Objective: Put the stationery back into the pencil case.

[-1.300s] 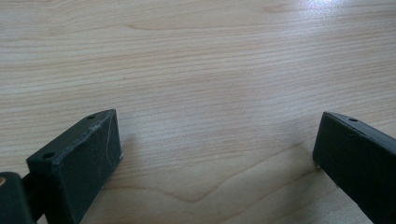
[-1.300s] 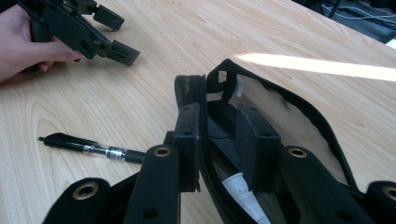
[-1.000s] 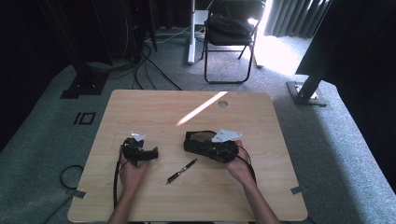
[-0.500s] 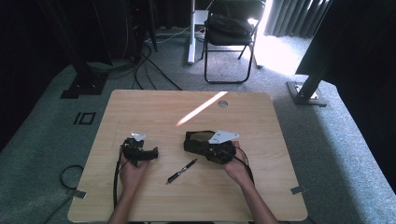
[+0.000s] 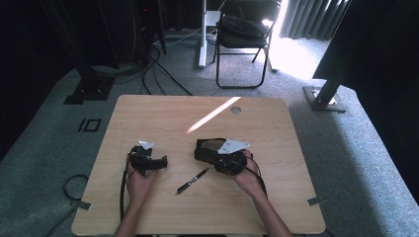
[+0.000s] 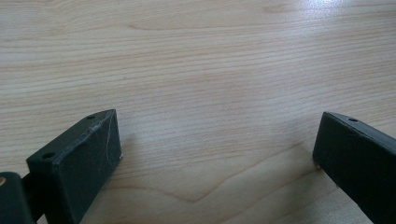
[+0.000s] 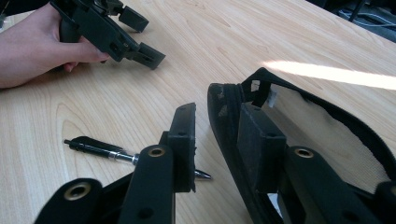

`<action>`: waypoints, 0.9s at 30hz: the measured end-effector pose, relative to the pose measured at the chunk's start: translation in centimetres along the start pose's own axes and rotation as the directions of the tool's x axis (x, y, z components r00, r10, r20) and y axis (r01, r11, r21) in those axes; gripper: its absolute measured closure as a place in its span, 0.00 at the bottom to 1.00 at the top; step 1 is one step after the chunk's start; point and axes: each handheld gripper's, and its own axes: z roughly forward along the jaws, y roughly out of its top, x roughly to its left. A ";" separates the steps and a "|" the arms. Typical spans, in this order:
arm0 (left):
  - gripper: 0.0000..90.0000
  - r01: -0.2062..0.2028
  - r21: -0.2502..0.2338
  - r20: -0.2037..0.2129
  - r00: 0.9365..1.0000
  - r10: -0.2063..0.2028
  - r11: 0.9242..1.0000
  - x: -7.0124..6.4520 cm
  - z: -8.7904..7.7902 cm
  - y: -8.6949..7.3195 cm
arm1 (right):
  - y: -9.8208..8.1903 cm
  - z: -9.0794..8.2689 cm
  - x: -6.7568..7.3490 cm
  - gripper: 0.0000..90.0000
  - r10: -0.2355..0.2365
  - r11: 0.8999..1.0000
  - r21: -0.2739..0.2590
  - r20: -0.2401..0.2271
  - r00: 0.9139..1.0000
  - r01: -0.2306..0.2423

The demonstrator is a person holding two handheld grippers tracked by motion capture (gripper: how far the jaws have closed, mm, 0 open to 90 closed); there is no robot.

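Wood-grain surface (image 5: 163,113) with a sun streak across it; grey carpet, a folding chair (image 5: 244,34) and cables behind. No brand, label or writing legible on anything.

Right gripper (image 7: 217,140): jaws partly apart and have just been opening. A black mesh pouch (image 7: 327,135) sits at them; its rim runs through the gap, so one jaw is inside the pouch mouth and the other outside. The outer jaw stands clear of the rim, with a gap showing; contact on the inner side is unclear. In the high view the pouch (image 5: 207,148) lies just ahead of that gripper (image 5: 225,160).

Black pen (image 7: 102,150) lies flat on the surface just outside the outer jaw, its tip passing behind that jaw. High view: pen (image 5: 192,180) between the two hands.

Left gripper (image 6: 215,158): jaws wide apart, nothing between them but bare surface. High view shows it (image 5: 148,160) held low, well apart from the pouch.
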 end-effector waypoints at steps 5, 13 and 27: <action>0.01 0.000 0.000 0.000 1.000 0.000 1.000 0.0 0.0 0.0 | -0.1 0.3 0.3 0.73 -0.004 1.000 0.005 -0.008 1.000 0.004; 0.01 0.000 0.000 0.000 1.000 0.000 1.000 0.0 0.0 0.0 | 0.0 0.6 0.6 0.73 -0.015 1.000 0.010 -0.020 1.000 0.015; 0.01 0.000 0.000 0.000 1.000 0.000 1.000 0.0 0.0 0.0 | -0.2 1.1 1.2 0.73 -0.027 0.999 0.020 -0.035 0.999 0.028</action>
